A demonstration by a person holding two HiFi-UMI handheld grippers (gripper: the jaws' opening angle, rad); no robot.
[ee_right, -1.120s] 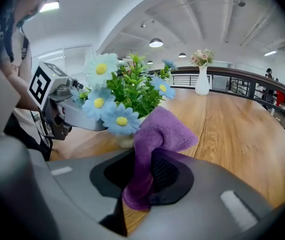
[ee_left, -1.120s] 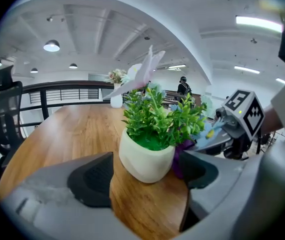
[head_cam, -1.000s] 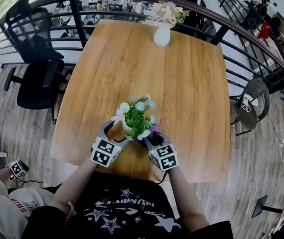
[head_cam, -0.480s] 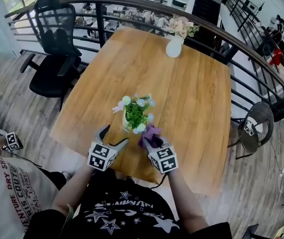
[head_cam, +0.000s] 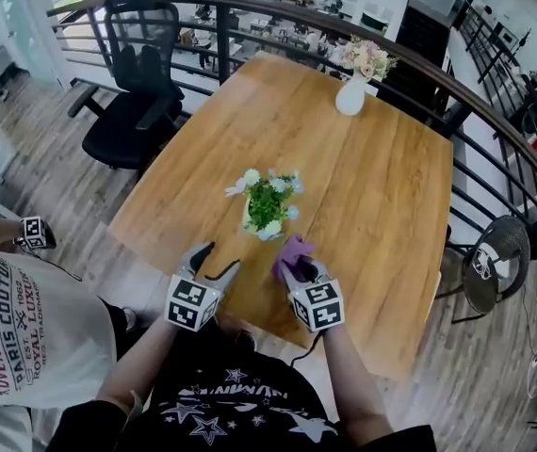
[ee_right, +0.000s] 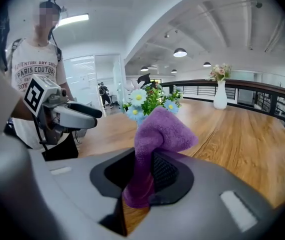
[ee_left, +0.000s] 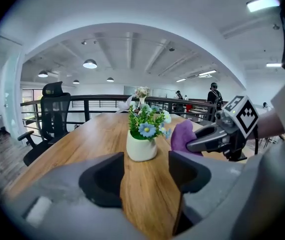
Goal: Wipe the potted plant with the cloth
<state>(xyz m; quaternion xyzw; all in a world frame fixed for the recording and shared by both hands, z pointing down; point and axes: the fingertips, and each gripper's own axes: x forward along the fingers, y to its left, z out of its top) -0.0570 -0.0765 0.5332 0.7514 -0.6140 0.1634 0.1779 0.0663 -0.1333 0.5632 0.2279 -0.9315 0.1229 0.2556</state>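
- At the near edge of the wooden table, the right gripper is clenched on the purple cloth, which stands up from between its jaws in a folded bunch.
- Just to its left, the left gripper grasps nothing. Its jaws have just been closing and stand partly apart, with only bare wood between them.
- The cloth seems to stop just short of the leaves, though the head view is too small to be sure.
- The potted plant stands upright in its white pot on the near half of the table, beyond both grippers.
- A white vase of flowers stands at the far edge.
- A black office chair sits off the left edge.
- A person in a printed shirt stands near the near left corner.
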